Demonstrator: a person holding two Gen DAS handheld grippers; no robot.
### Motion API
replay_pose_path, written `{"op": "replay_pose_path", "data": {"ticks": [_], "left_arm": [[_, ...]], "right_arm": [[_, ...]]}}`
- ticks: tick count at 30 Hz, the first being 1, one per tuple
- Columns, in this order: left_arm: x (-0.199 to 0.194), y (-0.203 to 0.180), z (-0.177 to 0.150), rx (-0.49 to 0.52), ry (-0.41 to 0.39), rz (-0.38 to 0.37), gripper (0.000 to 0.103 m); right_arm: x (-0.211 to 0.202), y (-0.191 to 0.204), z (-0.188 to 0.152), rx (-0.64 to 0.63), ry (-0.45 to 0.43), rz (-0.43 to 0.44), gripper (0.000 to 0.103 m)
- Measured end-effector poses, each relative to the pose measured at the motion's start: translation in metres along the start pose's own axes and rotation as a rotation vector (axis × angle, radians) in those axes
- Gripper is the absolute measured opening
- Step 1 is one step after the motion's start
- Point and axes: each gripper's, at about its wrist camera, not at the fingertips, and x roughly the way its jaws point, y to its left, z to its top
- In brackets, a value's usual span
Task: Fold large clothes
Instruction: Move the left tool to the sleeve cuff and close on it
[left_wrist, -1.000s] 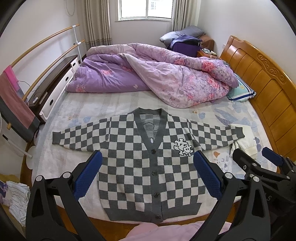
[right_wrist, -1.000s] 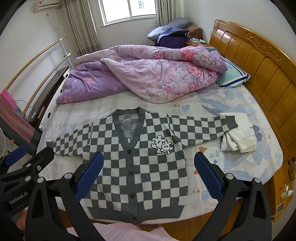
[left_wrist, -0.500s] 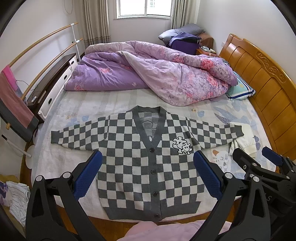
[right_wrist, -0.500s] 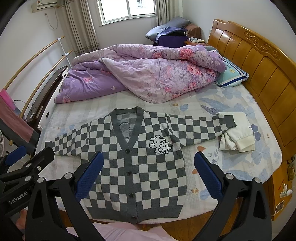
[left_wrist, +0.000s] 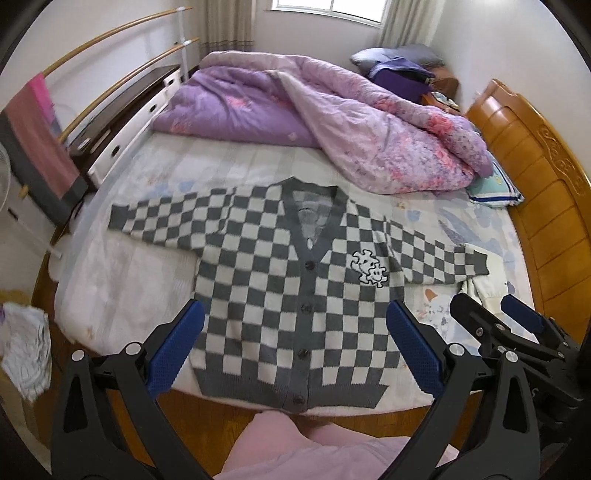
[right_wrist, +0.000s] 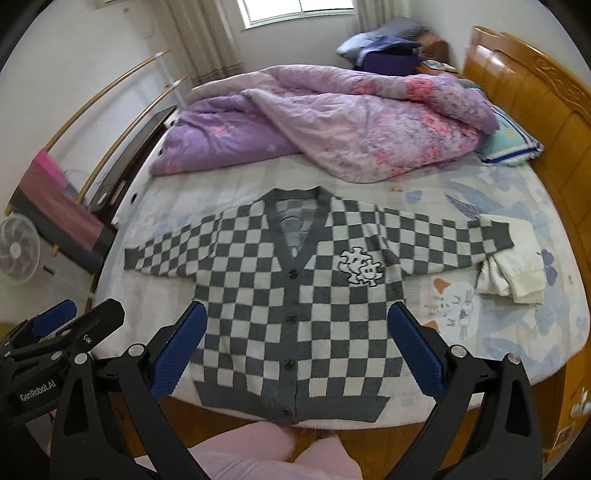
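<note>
the checked cardigan (left_wrist: 295, 291) lies flat and face up on the bed (left_wrist: 122, 280), buttoned, hem at 6 o'clock by the bed's near edge, v-neck at 12 o'clock, both sleeves spread out to 9 and 3 o'clock. no fold shows yet, so this looks like the very start: the approach before the first grab.

the left gripper (left_wrist: 293, 349) hangs above the hem with its jaws wide apart and nothing between them; the right gripper (right_wrist: 295, 347) is the same, wide and empty, over the lower body of the garment. neither touches the cloth.

the next move probably calls for each gripper to go out to a sleeve or shoulder, pinch the knit and bring it across the chest. the right sleeve's cuff (right_wrist: 496, 232) rests on a folded cream garment (right_wrist: 517, 266) at 3 o'clock, so that sleeve wants lifting clear rather than dragging.

the cardigan is a thick, soft knit in grey and off-white squares, with ribbed grey bands at hem, cuffs and placket, dark round buttons, and a white puzzle-shaped patch (right_wrist: 360, 266) on the chest. it should sag and stretch when lifted. a puffy purple quilt (right_wrist: 332, 122) is heaped at 12 o'clock, well apart.
</note>
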Motion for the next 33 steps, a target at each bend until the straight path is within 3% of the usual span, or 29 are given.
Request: {"op": "replay_pose_path", "data": {"ticks": [6,10,13,15,20,26,33], "left_arm": [[-0.004,0.021,-0.01,-0.076,0.043,0.033,0.098],[-0.009,0.037,-0.013,-0.133,0.065,0.0,0.098],[-0.013,0.05,-0.015,-0.154,0.057,0.021,0.098],[-0.013,0.057,-0.011,-0.16,0.061,0.043,0.098],[-0.011,0.088,-0.006,-0.194,0.05,0.018,0.098],[0.007,0.133,0.009,-0.094,0.064,0.093,0.098],[0.036,0.236,0.039,-0.126,0.082,-0.037,0.098]], "right_arm": [[0.009,0.016,-0.011,-0.055,0.031,0.046,0.095],[0.015,0.024,-0.013,-0.073,0.064,0.132,0.095],[0.019,0.035,-0.012,-0.109,0.086,0.173,0.095],[0.02,0.046,-0.013,-0.138,0.076,0.162,0.095],[0.018,0.071,-0.011,-0.159,0.003,0.167,0.095],[0.03,0.122,-0.005,-0.15,-0.039,0.256,0.095],[0.065,0.205,0.011,-0.075,-0.036,0.134,0.095]]}}
